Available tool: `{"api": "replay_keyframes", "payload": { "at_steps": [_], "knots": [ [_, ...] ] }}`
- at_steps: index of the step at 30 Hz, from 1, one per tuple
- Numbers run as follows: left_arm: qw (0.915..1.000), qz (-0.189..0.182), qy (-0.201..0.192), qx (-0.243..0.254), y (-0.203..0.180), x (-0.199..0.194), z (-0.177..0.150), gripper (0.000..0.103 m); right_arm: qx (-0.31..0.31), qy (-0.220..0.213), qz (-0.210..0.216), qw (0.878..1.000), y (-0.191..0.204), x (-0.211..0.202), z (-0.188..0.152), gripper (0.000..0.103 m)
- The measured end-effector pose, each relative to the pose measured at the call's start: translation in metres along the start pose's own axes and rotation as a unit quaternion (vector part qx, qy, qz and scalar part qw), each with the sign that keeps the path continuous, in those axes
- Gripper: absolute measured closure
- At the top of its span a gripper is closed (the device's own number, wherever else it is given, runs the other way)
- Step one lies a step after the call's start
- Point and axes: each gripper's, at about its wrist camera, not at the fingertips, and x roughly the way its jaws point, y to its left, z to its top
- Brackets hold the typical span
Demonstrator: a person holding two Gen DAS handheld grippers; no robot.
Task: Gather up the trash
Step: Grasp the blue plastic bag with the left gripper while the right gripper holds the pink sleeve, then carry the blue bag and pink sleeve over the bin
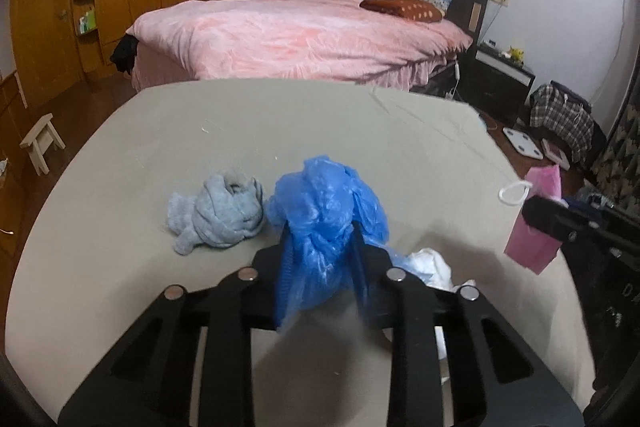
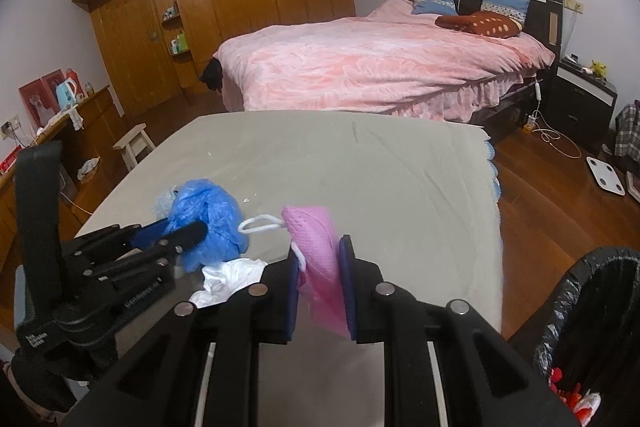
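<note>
Between our left fingers (image 1: pixel 320 239) we see a crumpled blue bag (image 1: pixel 326 215), and both pads press its sides, so they hold it just above the grey bench (image 1: pixel 360 123). Our right fingers (image 2: pixel 322 259) stand narrow, pinched on a pink mask (image 2: pixel 316 251) whose white loop (image 2: pixel 260 223) hangs off to the left.

Just left of the blue bag lies a grey cloth (image 1: pixel 222 215), which shows clearly only in the left view; in the right view the bag nearly covers it. White tissue (image 2: pixel 230 277) lies on the bench between the two grippers, half hidden by the left gripper's frame in the left view.

Only the right view shows a bin (image 2: pixel 592 323) with a black liner at the bench's right edge, with red and white scraps inside. Beyond the bench, both views show a pink bed (image 2: pixel 380 67).
</note>
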Motion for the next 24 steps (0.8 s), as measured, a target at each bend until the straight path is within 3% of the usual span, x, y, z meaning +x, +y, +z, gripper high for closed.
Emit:
{"api": "replay_keyframes", "payload": {
  "at_steps": [12, 24],
  "knots": [
    [0.9982, 0.021, -0.056, -0.002, -0.003, -0.061, 0.004, 0.081, -0.002, -0.021, 0.009, 1.000, 0.002, -0.030, 0.004, 0.084],
    [0.9972, 0.025, -0.070, -0.002, -0.022, -0.109, -0.002, 0.081, -0.004, -0.047, 0.018, 0.999, 0.011, -0.075, 0.008, 0.084]
  ]
}}
